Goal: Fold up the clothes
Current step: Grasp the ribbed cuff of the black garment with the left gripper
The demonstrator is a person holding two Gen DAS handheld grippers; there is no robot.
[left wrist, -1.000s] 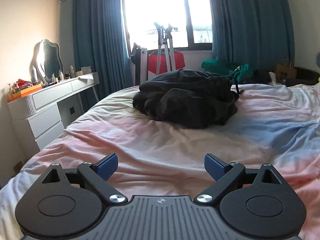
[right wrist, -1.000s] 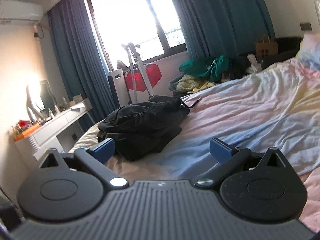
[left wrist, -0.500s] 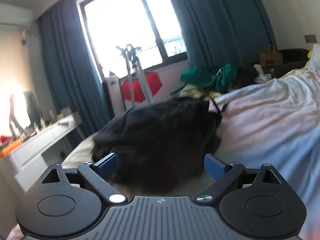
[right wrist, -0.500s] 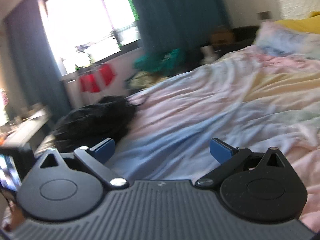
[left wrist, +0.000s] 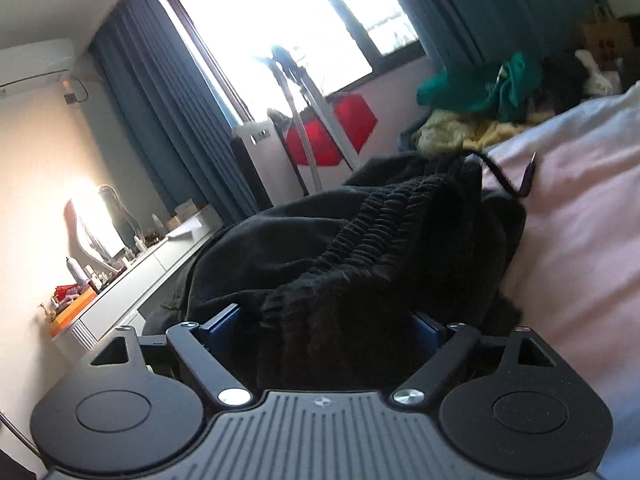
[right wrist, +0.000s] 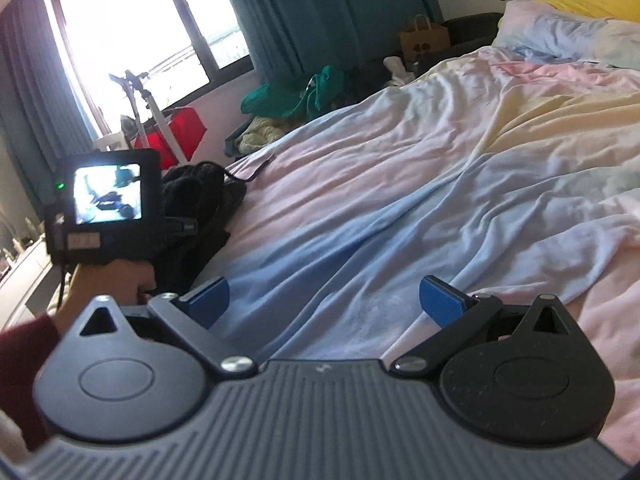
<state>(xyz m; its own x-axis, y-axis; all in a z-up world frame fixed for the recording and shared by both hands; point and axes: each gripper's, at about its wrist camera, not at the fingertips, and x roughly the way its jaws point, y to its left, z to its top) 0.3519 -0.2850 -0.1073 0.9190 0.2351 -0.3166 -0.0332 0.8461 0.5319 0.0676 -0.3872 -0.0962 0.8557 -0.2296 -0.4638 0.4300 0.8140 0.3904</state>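
A crumpled black garment point(left wrist: 360, 248) is seen lying on the bed point(right wrist: 400, 208), towards the edge nearest the white dresser point(left wrist: 152, 276), with its gathered elastic waistband point(left wrist: 384, 216) uppermost and a drawstring point(left wrist: 516, 184) trailing onto the pastel sheet. The left gripper point(left wrist: 324, 324) is pushed into the near side of the heap: its jaws have just been closing, with a thick bunch of dark cloth between them, though it cannot be told for certain whether the blue pads point(left wrist: 222, 318) are pressing on it yet (the right-hand pad is half buried). The right gripper point(right wrist: 324, 300) is held wide apart over bare sheet, nothing between its jaws, well clear of the garment; the person's hand point(right wrist: 108, 284) on the left tool is seen beside it.

The step in hand is judged to be the first pick-up, so that the garment can be shaken out flat. It would best be done by taking the waistband rather than a loose wad, so that one layer is lifted cleanly. The drawstring should be kept out of the jaws. The right gripper would then be brought to the opposite end of the waistband.
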